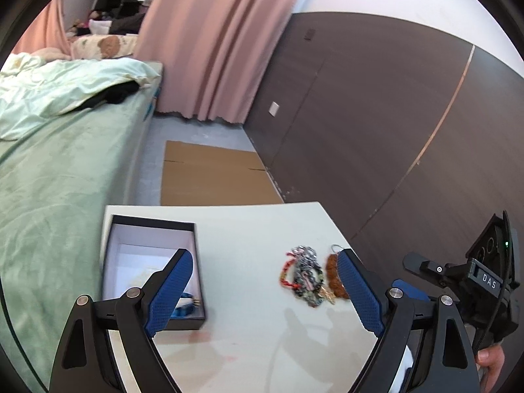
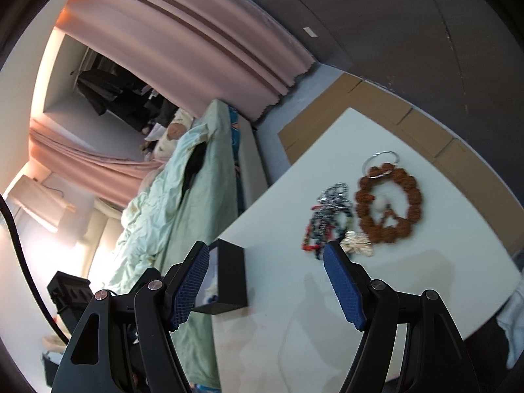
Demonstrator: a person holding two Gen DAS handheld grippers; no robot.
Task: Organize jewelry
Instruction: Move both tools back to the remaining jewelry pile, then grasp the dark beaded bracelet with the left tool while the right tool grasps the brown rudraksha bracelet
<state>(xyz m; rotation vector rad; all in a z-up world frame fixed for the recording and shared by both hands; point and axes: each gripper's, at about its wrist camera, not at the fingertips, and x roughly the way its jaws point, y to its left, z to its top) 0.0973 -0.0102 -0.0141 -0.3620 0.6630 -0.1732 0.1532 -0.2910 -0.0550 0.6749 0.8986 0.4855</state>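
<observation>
The only legible writing is "DAS", white letters on a black block of my right gripper [image 1: 422,267], seen at the right edge of the left wrist view. My left gripper [image 1: 262,286] stands wide, nothing between its blue, cross-hatched pads [image 1: 170,294], and hangs above the white table [image 1: 249,344], a smooth matte slab. My right gripper [image 2: 265,280] is likewise spread with nothing gripped; its pads carry the same blue knurled texture on black jointed arms with silver pivot pins. The jewelry lies on the table in the lower centre-right of the left view: a tangled heap of bracelets [image 1: 304,276], with red cord, dark beads and silvery chain mixed. Just beside it to the right is a brown ring of knobbly, rough-surfaced beads [image 2: 388,204], with a thin metal wire hoop [image 2: 381,160] at its top. A small pale gold ornament [image 2: 357,244] lies at the lower edge of the heap. The black rectangular box [image 1: 196,245], white-lined, sits open at the lower left of the left view, with something blue [image 1: 185,309] in its near corner, too blurred to name. Flat brown cardboard [image 1: 213,177] lies on the floor beyond the table; a pale green bed [image 1: 65,163] fills the left, with pink pleated curtains [image 1: 209,42] above.
</observation>
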